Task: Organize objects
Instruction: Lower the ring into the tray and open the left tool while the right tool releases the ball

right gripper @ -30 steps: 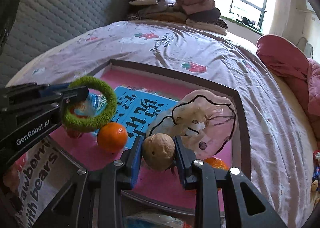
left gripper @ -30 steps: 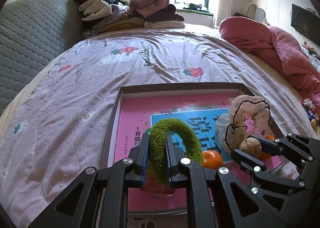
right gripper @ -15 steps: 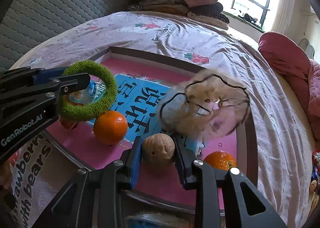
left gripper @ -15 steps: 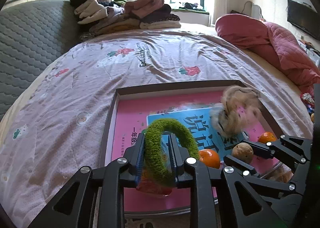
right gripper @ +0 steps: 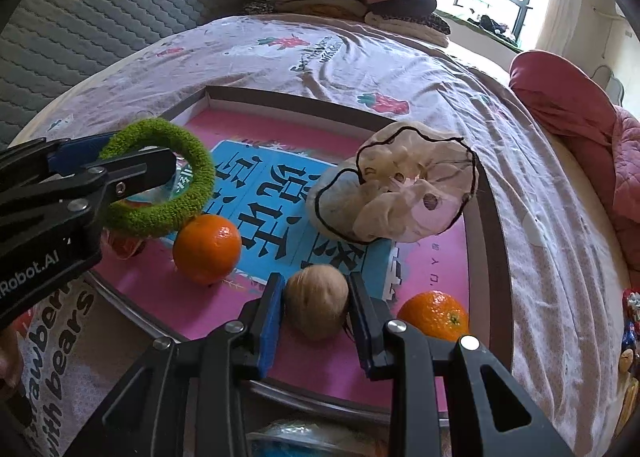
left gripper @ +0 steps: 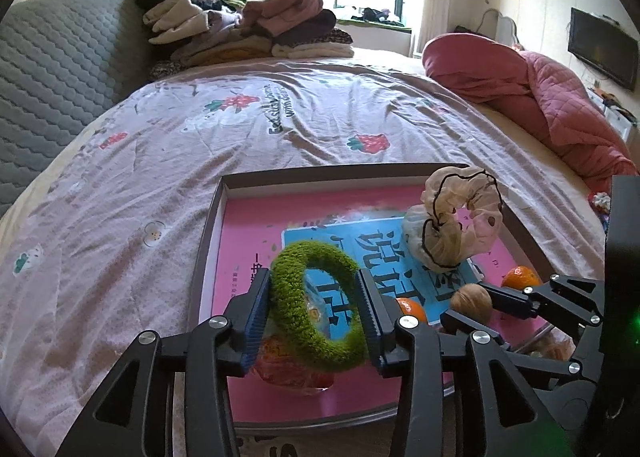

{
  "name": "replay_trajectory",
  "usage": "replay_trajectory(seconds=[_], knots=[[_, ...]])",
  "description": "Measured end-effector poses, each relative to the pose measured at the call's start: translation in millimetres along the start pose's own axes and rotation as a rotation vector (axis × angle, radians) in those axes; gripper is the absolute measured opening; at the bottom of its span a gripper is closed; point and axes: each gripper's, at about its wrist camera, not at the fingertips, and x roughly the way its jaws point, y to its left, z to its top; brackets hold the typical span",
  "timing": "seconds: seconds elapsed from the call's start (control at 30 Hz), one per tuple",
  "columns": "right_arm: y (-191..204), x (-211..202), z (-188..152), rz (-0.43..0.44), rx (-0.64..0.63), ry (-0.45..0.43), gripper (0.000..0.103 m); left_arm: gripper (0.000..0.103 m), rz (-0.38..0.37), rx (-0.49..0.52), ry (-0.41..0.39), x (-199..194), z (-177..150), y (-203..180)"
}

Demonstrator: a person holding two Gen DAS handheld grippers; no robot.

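Inside the shallow tray (right gripper: 486,193), little bare floor is left. Its far right corner is taken up by a sheer beige scrunchie (right gripper: 404,193), with one orange (right gripper: 207,249) left of the tray's middle and a second orange (right gripper: 434,315) at its near right edge. The strip between the two oranges is blocked by the right gripper (right gripper: 316,307), closed on a walnut (right gripper: 316,307). The tray's near left corner is crowded by a green scrunchie (left gripper: 316,307) and a crinkled wrapper beneath it. Open pink floor is seen along the tray's far left side, and the bedspread (left gripper: 140,185) beyond its rim is uncluttered.
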Motion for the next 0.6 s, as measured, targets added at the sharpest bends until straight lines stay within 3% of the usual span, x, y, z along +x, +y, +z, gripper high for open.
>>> replay_trajectory(seconds=[0.33,0.6], knots=[[-4.0,-2.4,1.4,-0.006,0.013,-0.008,0.04,0.055,-0.01,-0.017,-0.044,-9.5,3.3,2.6],[-7.0,-7.7,3.3,-0.014,0.022,-0.021,0.041,0.056,-0.005,-0.04,-0.068,-18.1,6.5,10.8]])
